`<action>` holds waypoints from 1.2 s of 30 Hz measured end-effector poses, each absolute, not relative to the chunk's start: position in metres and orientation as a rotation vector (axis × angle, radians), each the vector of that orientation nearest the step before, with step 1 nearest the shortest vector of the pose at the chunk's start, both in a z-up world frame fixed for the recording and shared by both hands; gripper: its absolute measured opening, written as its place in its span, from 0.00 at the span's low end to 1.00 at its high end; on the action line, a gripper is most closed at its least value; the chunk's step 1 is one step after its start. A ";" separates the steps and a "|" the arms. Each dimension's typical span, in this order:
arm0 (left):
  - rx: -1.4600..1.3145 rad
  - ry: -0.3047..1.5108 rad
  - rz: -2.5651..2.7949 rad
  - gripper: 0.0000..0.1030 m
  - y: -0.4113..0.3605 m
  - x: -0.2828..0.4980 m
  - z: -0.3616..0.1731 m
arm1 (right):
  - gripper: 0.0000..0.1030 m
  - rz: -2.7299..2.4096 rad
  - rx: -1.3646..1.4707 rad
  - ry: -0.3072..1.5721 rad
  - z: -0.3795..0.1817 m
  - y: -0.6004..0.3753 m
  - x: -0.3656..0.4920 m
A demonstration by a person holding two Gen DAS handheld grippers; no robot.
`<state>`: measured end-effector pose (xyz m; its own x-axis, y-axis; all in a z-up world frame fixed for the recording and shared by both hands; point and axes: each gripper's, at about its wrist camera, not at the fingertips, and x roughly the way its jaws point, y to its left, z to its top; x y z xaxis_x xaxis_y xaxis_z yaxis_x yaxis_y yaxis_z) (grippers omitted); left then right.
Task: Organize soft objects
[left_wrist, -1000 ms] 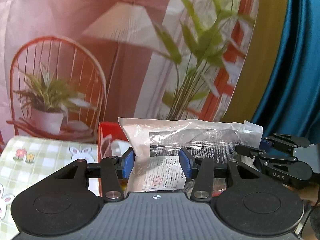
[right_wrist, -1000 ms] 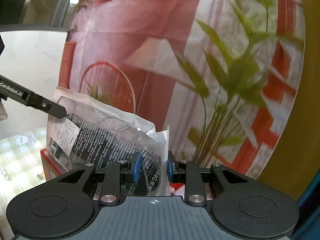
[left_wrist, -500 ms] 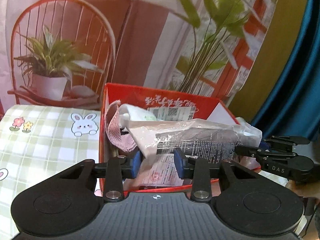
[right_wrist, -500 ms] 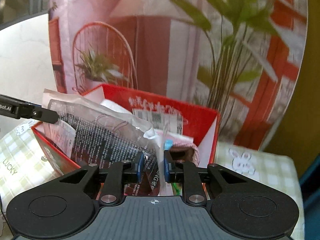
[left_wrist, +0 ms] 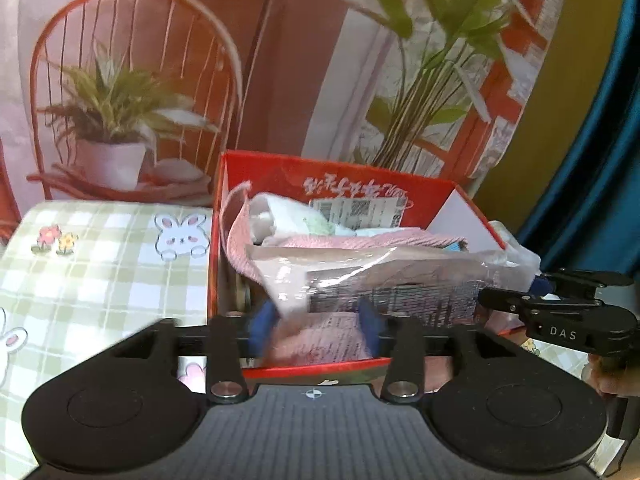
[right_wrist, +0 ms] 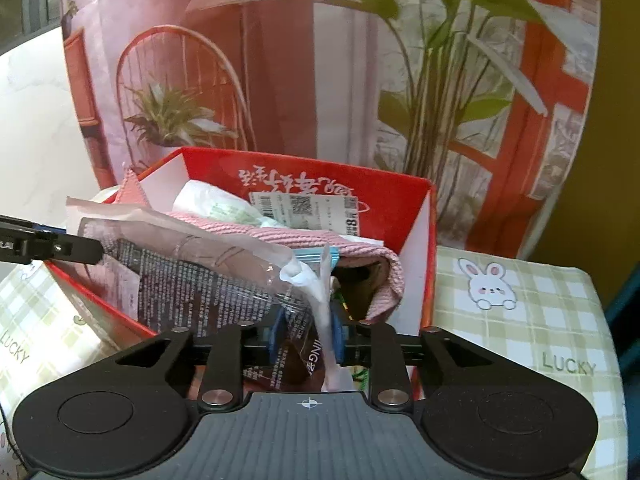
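A clear plastic packet (left_wrist: pixel 400 280) with printed text lies across the top of the open red box (left_wrist: pixel 360 184), over a pink knitted cloth (left_wrist: pixel 360 240). My left gripper (left_wrist: pixel 316 326) has its jaws apart around the packet's near edge. My right gripper (right_wrist: pixel 308 336) is shut on the packet's (right_wrist: pixel 208 276) end, over the red box's (right_wrist: pixel 312 172) near corner. The right gripper's tip shows in the left wrist view (left_wrist: pixel 560 312); the left gripper's tip shows in the right wrist view (right_wrist: pixel 52 246).
The box stands on a green checked cloth with rabbits (left_wrist: pixel 100 264), also in the right wrist view (right_wrist: pixel 520 320). White wrapped items (right_wrist: pixel 216 204) and the pink cloth (right_wrist: pixel 320 240) fill the box. A printed backdrop with a chair and plants (left_wrist: pixel 120 100) rises right behind it.
Both grippers have lowered the packet from up in front of the backdrop down onto the red box. The left jaws have spread wider around it. The right stays clamped.
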<state>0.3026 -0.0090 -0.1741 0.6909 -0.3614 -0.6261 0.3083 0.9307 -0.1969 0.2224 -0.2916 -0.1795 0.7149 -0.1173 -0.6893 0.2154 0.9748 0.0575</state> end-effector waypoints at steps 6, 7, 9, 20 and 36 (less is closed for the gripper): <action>0.021 0.614 -0.345 0.93 -0.021 0.282 -0.147 | 0.53 -0.250 0.167 0.695 -0.167 -0.296 0.210; 0.034 0.603 -0.343 0.95 -0.023 0.279 -0.143 | 0.59 -0.257 0.176 0.684 -0.163 -0.298 0.207; 0.050 0.578 -0.331 0.98 -0.027 0.273 -0.135 | 0.69 -0.268 0.181 0.656 -0.155 -0.298 0.202; 0.056 0.516 -0.225 1.00 -0.021 0.237 -0.104 | 1.00 -0.311 0.187 0.578 -0.112 -0.289 0.172; 0.124 0.400 -0.118 1.00 -0.024 0.140 -0.042 | 1.00 -0.380 0.199 0.471 -0.038 -0.247 0.095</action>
<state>0.1399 -0.0236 -0.0424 0.9143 -0.0902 -0.3950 0.1392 0.9855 0.0972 0.0945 -0.2473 -0.0377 0.8230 -0.3095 -0.4763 0.3999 0.9112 0.0989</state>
